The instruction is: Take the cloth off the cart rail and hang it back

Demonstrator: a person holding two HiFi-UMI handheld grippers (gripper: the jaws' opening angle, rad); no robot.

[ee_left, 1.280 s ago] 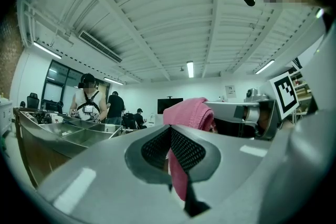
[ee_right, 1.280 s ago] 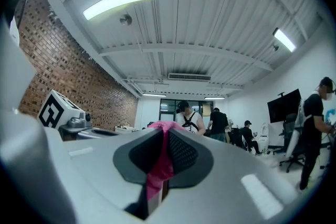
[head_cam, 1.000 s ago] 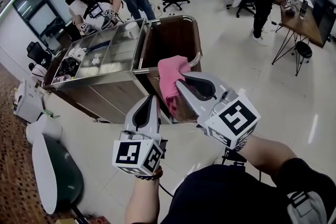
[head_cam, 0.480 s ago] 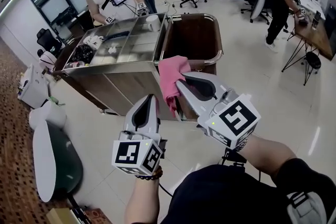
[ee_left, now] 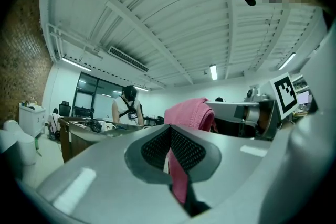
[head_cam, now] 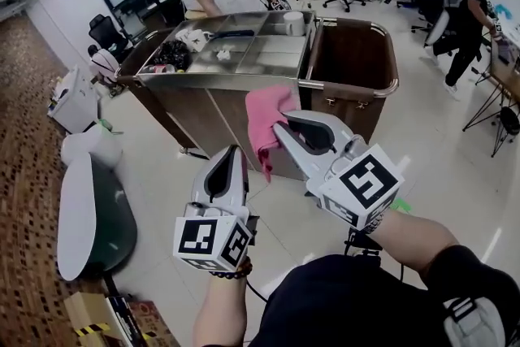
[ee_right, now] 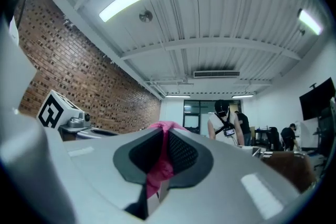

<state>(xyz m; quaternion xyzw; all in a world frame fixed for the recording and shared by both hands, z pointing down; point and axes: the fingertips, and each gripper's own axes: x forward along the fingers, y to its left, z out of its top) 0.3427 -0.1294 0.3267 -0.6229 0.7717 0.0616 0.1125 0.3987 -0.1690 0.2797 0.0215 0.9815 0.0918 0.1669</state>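
Cloth [head_cam: 264,114] hangs lengthwise, tail pointing down, pinched at its top by right hand-held gripper [head_cam: 279,127]; left hand-held gripper [head_cam: 237,149] closed alongside.

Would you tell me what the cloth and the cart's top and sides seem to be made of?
Cloth: soft pink fabric, probably a towel weave; it drapes in limp folds, matt.
Cart top: apparently stainless steel, brushed grey with dull reflections.
Cart sides: look like dark brown wood or laminate; which one is unclear.
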